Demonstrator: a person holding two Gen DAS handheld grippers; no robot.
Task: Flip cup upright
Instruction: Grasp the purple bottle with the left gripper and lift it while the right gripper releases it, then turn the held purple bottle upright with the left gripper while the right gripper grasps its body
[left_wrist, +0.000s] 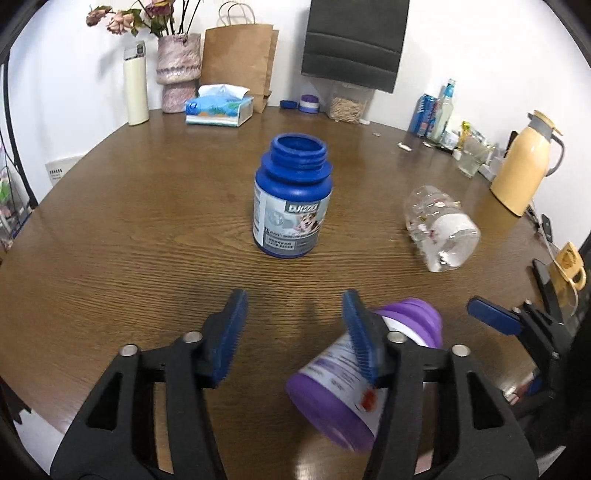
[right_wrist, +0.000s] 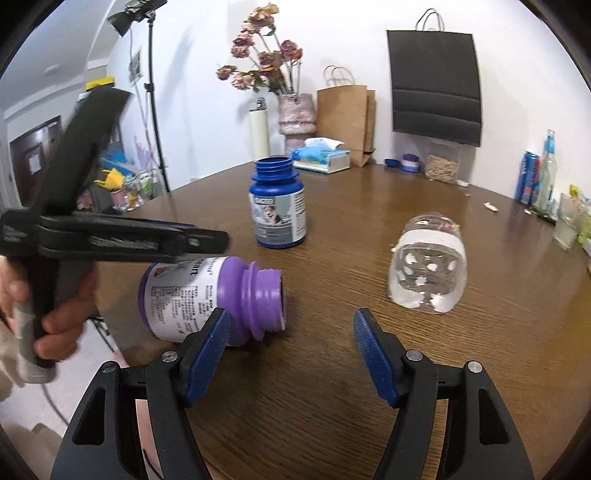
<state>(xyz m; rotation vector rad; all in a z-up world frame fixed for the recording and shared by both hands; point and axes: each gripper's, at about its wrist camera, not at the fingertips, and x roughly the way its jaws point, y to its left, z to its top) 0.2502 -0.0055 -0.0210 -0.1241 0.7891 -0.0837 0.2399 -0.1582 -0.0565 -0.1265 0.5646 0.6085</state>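
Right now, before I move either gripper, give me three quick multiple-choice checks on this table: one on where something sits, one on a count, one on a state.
1. Where is the blue bottle relative to the purple bottle?
A. farther back on the table
B. stacked on it
C. inside it

2. How many bottles lie on their side?
A. none
B. one
C. two

3. How are the right gripper's jaws?
A. shut on the purple bottle
B. open, holding nothing
C. shut on the clear bottle

Answers: 1 A, it stands behind, toward mid-table. 2 C, the purple bottle and the clear bottle lie down; the blue one stands upright. 3 B, bare wooden table shows between its fingers.
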